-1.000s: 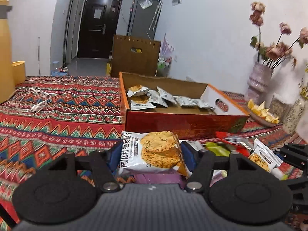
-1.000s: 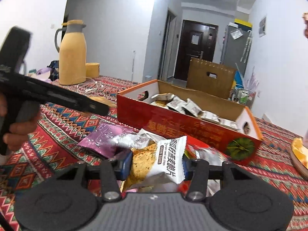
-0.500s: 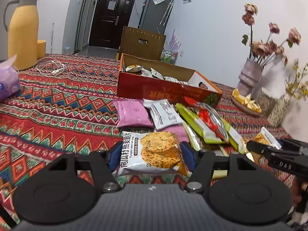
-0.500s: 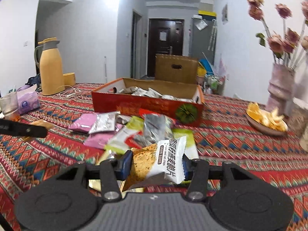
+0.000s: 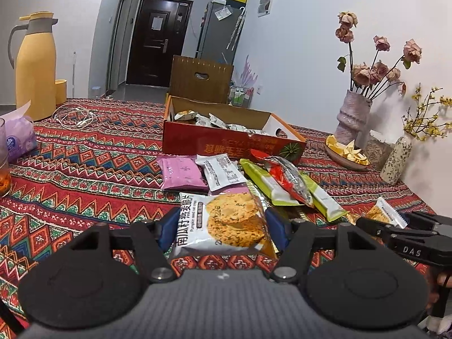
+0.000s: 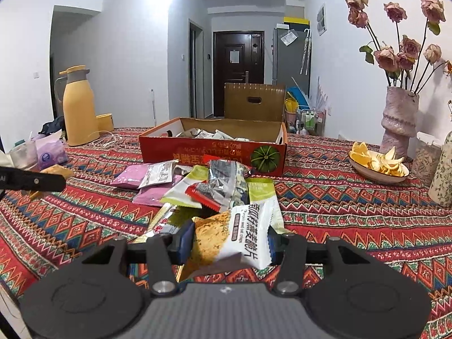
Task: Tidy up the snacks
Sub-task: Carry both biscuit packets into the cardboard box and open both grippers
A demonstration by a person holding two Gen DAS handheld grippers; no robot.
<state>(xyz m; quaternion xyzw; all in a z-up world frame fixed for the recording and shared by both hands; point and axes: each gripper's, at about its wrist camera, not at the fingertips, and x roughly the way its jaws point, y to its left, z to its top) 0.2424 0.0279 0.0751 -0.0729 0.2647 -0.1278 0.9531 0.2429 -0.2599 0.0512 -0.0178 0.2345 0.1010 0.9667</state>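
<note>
My left gripper (image 5: 223,227) is shut on a white oat-cracker packet (image 5: 226,221), held flat above the patterned tablecloth. My right gripper (image 6: 228,240) is shut on a second white cracker packet (image 6: 240,236), tilted on edge. A red cardboard box (image 5: 226,142) stands further back on the table and holds several small silver packets. Between the box and my grippers lies a loose pile of snacks (image 6: 209,186): purple, green, red and silver packets. The right-hand packet (image 5: 384,214) also shows at the right edge of the left wrist view.
A yellow thermos (image 5: 35,65) and a white cable (image 5: 75,115) sit at the back left, with a purple tissue pack (image 5: 18,138) nearer. A vase of dried roses (image 6: 398,124), a bowl of orange peel (image 6: 378,163) and glass jars stand on the right.
Both grippers have drawn back from the red box, each still holding its cracker packet. The box now looks farther off, and the snack pile has come into view in front of it.
</note>
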